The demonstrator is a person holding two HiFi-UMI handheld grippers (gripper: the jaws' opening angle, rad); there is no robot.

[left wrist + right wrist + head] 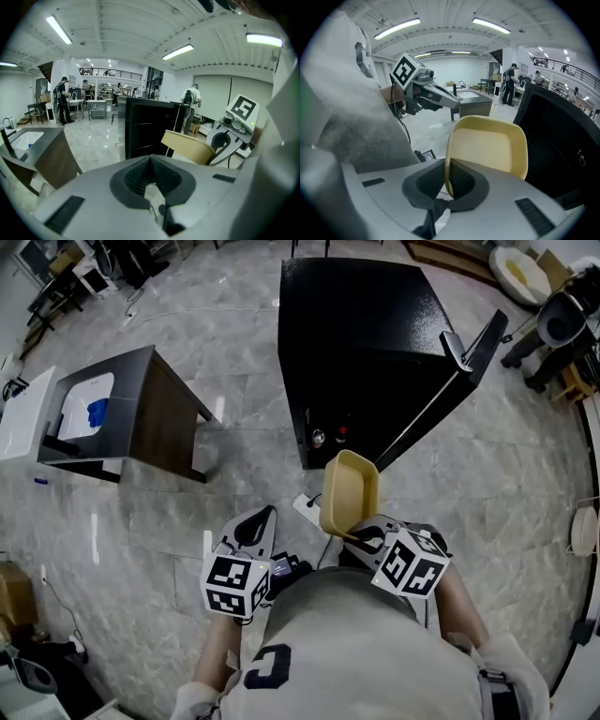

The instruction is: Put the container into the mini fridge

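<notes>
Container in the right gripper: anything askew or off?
The container stands on edge, not level: the right gripper pinches one rim wall, and the open side faces sideways. It looks empty and nothing has spilled. Otherwise nothing stands out.

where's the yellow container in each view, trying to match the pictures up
Head view: container at centre, just below the black mini fridge.
Left gripper view: container right of centre, before the mini fridge.
Right gripper view: container at centre, rim between the jaws, mini fridge at right.
Shared landmark: the mini fridge.
</notes>
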